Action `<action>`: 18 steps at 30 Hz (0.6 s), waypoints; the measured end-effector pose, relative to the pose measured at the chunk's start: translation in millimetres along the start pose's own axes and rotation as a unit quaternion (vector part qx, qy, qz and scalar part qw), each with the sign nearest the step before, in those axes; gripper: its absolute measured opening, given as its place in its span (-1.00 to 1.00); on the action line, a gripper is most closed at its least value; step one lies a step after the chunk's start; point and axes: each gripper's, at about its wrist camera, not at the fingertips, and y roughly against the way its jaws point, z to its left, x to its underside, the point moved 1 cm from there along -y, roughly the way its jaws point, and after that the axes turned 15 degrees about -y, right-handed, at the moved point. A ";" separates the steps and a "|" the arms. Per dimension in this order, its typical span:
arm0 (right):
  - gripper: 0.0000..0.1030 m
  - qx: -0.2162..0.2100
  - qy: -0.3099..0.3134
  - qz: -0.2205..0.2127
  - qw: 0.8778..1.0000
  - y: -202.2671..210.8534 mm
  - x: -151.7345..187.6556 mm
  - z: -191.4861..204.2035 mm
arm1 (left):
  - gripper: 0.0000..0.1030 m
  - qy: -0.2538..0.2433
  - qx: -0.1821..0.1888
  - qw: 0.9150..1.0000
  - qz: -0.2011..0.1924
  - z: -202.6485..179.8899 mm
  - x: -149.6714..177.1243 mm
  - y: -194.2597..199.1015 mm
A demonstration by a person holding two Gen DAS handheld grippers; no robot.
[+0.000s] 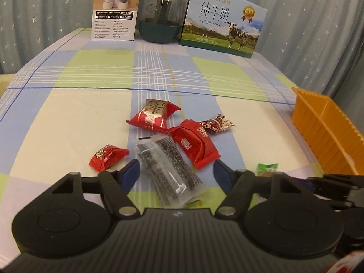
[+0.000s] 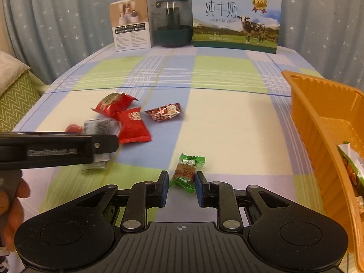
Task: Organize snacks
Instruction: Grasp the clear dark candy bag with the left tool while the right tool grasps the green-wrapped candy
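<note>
A green zigzag cushion [image 2: 16,100] shows past the left edge of the table, whose plaid cloth [image 1: 95,68] in blue, green and cream hangs smoothly over a rounded rim. Along the far edge, before a star-printed curtain [image 2: 56,22], stand a humidifier carton [image 1: 116,11], a dark glass jar [image 1: 161,18] and a pure-milk carton [image 1: 224,22], all well apart from the snacks, with bare cloth between.

The snacks cluster mid-table: a small crinkled red foil candy [image 1: 107,157], a clear sesame-stick packet [image 1: 166,170], a large red pillow pack [image 1: 153,115], a folded red packet [image 1: 195,145] and a dark red patterned candy [image 1: 216,122]. The left gripper [image 1: 176,170] has its blue pads either side of the sesame-stick packet, apart from it, so nothing is grasped; the red foil candy lies just beside its left finger.

The right gripper [image 2: 182,187] is narrowly set around a green-wrapped candy [image 2: 185,173]; whether its pads actually pinch the wrapper I cannot tell. Open cloth lies between it and the ribbed orange plastic tray [image 2: 318,118] at the right edge, which already holds a packet [image 2: 351,163].
</note>
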 end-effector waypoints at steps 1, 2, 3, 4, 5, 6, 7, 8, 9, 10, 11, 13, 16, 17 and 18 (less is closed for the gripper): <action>-0.51 -0.001 -0.002 0.000 1.000 0.3 -0.1 -0.9 | 0.19 -0.012 -0.012 1.000 0.002 -2.9 -0.2 -2.4; -0.51 -0.002 -0.005 0.000 1.000 0.5 -0.4 -1.7 | 0.06 -0.024 -0.021 0.999 0.005 -5.4 0.0 -4.6; -0.51 -0.003 -0.006 0.000 1.000 0.5 -0.7 -2.0 | 0.01 -0.033 -0.026 0.999 0.009 -7.2 0.8 -6.2; -0.51 -0.005 -0.008 0.001 1.000 0.7 -0.5 -2.1 | -0.07 -0.039 -0.027 0.999 0.010 -8.1 2.4 -6.3; -0.51 -0.006 -0.009 0.001 1.000 0.5 -0.6 -2.5 | -0.13 -0.044 -0.027 0.999 0.009 -8.6 4.0 -4.7; -0.51 -0.007 -0.010 0.002 1.000 0.9 -0.6 -3.2 | -0.17 -0.049 -0.026 0.998 0.011 -9.2 5.2 -3.0; -0.51 -0.008 -0.013 0.004 1.000 1.8 -0.2 -3.5 | -0.25 -0.054 -0.026 0.998 0.012 -9.6 6.5 -0.4; -0.51 -0.010 -0.017 0.006 1.000 3.4 0.2 -4.3 | -0.28 -0.060 -0.025 0.998 0.015 -10.7 8.4 2.9; -0.51 -0.012 -0.024 0.009 1.000 5.1 0.8 -5.4 | -0.28 -0.065 -0.022 0.997 0.018 -11.6 11.1 6.7; -0.51 -0.015 -0.030 0.011 0.999 7.8 2.2 -6.2 | -0.30 -0.069 -0.017 0.997 0.021 -13.4 14.5 11.4; -0.51 -0.017 -0.036 0.013 0.999 11.1 4.6 -7.1 | -0.30 -0.072 -0.011 0.997 0.023 -15.2 18.1 16.5; -0.51 -0.019 -0.045 0.017 0.999 18.3 11.2 -7.8 | -0.30 -0.077 -0.001 0.997 0.027 -19.4 26.7 27.1; -0.51 -0.015 -0.043 0.011 0.999 28.1 21.7 -7.9 | -0.30 -0.076 0.013 0.997 0.027 -25.8 40.5 42.6; -0.51 -0.012 -0.043 0.008 0.999 30.0 23.9 -8.0 | -0.29 -0.077 0.013 0.997 0.025 -27.7 43.4 46.1; -0.51 -0.011 -0.043 0.005 0.999 30.6 25.3 -8.1 | -0.29 -0.079 0.011 0.997 0.024 -29.1 45.6 47.9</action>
